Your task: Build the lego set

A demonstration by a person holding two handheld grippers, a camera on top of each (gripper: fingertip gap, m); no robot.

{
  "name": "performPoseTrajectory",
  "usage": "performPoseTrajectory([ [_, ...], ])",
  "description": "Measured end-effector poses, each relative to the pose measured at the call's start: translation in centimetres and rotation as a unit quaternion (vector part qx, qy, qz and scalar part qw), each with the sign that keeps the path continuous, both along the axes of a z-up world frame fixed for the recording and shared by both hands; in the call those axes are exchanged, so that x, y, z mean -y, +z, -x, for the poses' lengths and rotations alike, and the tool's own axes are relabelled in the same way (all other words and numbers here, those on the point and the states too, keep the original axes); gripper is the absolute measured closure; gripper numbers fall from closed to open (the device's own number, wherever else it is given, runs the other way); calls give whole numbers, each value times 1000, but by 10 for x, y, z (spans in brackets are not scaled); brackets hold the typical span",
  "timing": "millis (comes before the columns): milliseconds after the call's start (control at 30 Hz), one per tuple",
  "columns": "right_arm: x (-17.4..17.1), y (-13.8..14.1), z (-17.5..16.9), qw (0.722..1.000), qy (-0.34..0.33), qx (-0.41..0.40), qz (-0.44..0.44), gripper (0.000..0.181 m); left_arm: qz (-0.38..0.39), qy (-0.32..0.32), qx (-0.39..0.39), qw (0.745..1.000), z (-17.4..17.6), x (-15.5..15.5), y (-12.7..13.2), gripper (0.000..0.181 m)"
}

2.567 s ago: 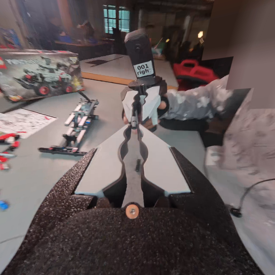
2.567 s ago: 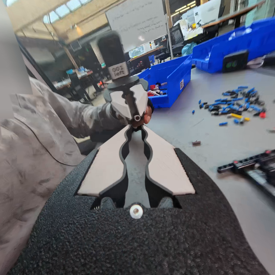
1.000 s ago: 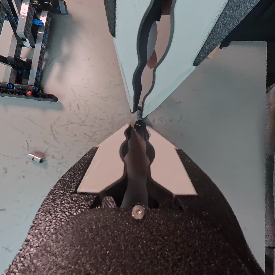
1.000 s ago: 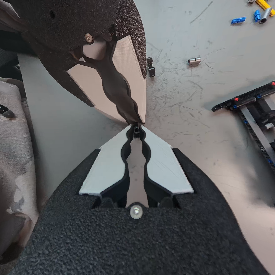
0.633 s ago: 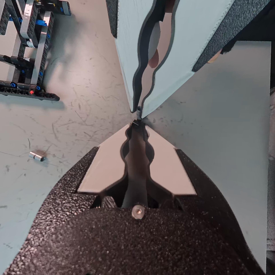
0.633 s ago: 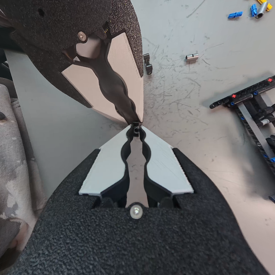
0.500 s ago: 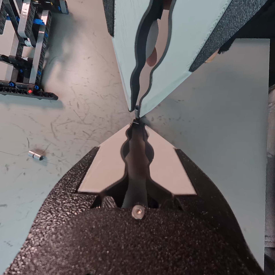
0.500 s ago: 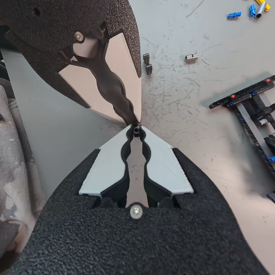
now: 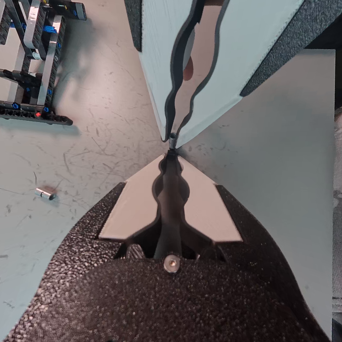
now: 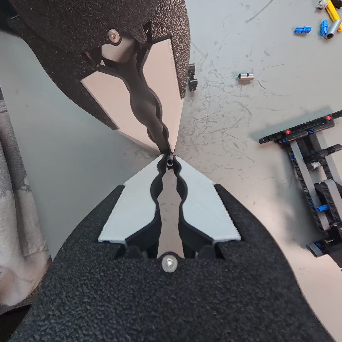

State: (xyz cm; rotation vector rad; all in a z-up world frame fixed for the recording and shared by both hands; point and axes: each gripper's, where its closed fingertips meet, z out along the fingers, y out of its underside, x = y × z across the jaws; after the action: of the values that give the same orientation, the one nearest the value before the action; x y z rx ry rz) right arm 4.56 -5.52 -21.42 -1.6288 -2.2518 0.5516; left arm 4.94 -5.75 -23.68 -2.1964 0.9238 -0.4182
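Two grippers are nose to nose over the grey table [image 9: 111,166] right now, tips almost touching. My left gripper [image 9: 171,155] is pinched shut on a tiny black pin [image 9: 171,152], which only just pokes out past the tips. My right gripper [image 10: 169,160] is clamped on a small grey sleeve [image 10: 169,161]; from the right wrist view I'm looking straight down its open bore. In the left wrist view the sleeve [image 9: 172,141] hangs from the right gripper's [image 9: 171,139] tips directly above the pin, the two ends basically meeting. I can't tell whether the pin is actually in the hole or just butted against it.

Honestly the grippers are what gets in the way here. The left gripper [image 10: 167,150] fills the upper left of the right wrist view and partly covers a small black connector [image 10: 192,77] lying on the table behind it. The right gripper's white finger plates block most of the upper middle of the left view, with a bit of a fingertip [image 9: 187,72] showing through the gap between them.

Other stuff around: a loose grey sleeve piece [image 10: 246,75] lies well off to the side, also visible as [image 9: 45,193]. The half-built black and grey chassis frame [image 10: 314,175] lies flat on the table, apart from the grippers. A few blue pins [image 10: 302,29] and a yellow bar [image 10: 333,9] lie up in the far corner. A camo sleeve [image 10: 14,203] runs along the table edge.
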Motion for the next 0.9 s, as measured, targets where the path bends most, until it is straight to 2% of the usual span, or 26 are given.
performPoseTrajectory([
  [167,2,-5,-1,1000,8,6,-27,175,-12,6,-5,1000,-1,0,0,173],
  [600,3,-6,-1,998,-19,-59,9,175,-10,8,-4,1000,-3,1,0,173],
  [667,3,-3,-1,997,2,-82,14,173,-11,7,-5,1000,-3,1,0,173],
  [733,7,9,0,991,39,-129,8,157,-13,4,-7,1000,-3,1,0,173],
  [900,5,11,-5,989,76,-127,-28,159,-14,-1,-8,1000,-3,1,0,173],
])
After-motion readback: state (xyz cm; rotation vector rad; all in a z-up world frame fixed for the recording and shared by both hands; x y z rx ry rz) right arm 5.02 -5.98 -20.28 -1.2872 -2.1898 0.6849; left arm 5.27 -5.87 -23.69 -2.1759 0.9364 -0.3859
